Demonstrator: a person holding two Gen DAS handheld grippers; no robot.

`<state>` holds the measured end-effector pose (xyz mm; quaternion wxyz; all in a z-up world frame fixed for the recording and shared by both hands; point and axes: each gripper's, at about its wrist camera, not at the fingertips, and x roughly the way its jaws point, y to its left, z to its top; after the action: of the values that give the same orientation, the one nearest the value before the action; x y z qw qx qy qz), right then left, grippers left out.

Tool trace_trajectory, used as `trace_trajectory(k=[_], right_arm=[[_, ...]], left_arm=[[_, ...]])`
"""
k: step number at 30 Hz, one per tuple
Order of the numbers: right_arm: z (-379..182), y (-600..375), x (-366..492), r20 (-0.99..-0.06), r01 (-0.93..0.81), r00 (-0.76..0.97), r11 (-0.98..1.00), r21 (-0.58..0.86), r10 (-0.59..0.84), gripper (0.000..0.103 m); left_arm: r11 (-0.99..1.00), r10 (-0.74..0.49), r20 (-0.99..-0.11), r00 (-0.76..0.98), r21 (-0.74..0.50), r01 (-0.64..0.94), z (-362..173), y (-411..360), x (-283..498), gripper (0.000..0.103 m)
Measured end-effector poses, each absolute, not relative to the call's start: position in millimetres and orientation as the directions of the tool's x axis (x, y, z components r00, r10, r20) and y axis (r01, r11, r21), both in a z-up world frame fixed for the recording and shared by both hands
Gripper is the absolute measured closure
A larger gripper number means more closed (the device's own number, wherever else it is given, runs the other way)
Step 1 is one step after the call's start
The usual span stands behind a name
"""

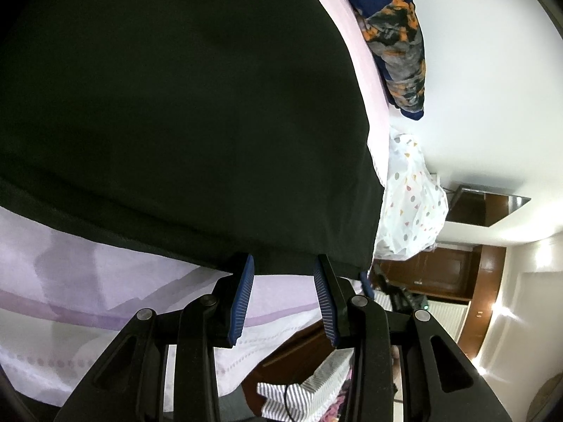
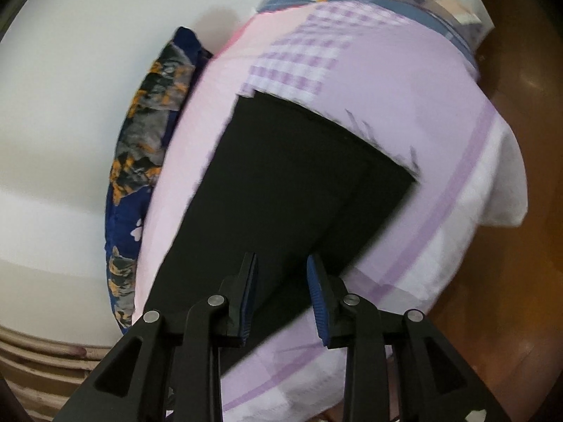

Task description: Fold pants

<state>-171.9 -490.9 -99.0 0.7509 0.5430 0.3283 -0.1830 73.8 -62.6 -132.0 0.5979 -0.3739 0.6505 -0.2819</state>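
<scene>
The black pants [image 1: 183, 112] lie flat on a bed with a pink and lilac sheet [image 1: 70, 267]. In the left wrist view they fill most of the frame, and my left gripper [image 1: 283, 263] is open at their near edge, its blue pads [image 1: 242, 302] apart with nothing between them. In the right wrist view the pants [image 2: 288, 183] show as a long dark folded strip running away from me. My right gripper [image 2: 281, 263] is open just above their near end, holding nothing.
A dark blue and orange patterned pillow [image 2: 140, 161] lies along the bed's wall side, also in the left wrist view [image 1: 397, 42]. A white dotted cloth [image 1: 411, 204] sits at the bed's end. Wooden floor [image 2: 520, 281] lies beside the bed. Striped fabric [image 1: 309, 394] lies below.
</scene>
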Motion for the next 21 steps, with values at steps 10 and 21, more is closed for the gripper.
trace_trajectory(k=[10, 21], right_arm=[[-103, -507, -148, -0.639, 0.591, 0.766, 0.317, 0.742, 0.067, 0.096], [-54, -501, -136, -0.554, 0.496, 0.83, 0.37, 0.785, 0.063, 0.098]], left_arm=[[0.553, -0.827, -0.562, 0.007, -0.817, -0.161, -131, -58, 71, 0.066], [0.497, -0.858, -0.513, 0.017, -0.838, -0.226, -132, -65, 69, 0.066]])
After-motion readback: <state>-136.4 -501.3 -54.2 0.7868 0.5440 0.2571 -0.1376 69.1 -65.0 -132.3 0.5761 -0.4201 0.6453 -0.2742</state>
